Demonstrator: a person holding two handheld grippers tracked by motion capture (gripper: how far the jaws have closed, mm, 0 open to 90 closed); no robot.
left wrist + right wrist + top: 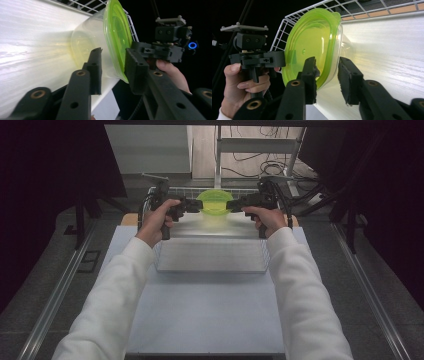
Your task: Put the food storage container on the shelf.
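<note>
Both hands are up at the far end of the table [210,320], and between them sits the clear container [215,212] with its green lid [215,200], resting on the pale board [210,227] that lies in the white wire basket [160,260]. The left gripper [197,206] comes in from the left side of the lid, the right gripper [231,205] from the right, each pointing inward at the other.

Seen from the left gripper view, the jaws straddle the lid's rim [117,45]: one finger [96,67] lies against the container's clear wall [90,42], the other finger [136,70] stands on the lid's top side, and a strip of daylight shows beside the rim. The jaws look part open, not pinching.

The right gripper view tells the same story mirrored: one finger [310,75] is over the green lid's face [312,42], the other finger [349,80] is out beside the clear wall [342,42], with the rim in the gap between them. A space shows on the wall side, so these jaws look loose around the edge too.

The container stands on the board with its lid on, each gripper's pads bracketing the lid's edge, neither clamped
</note>
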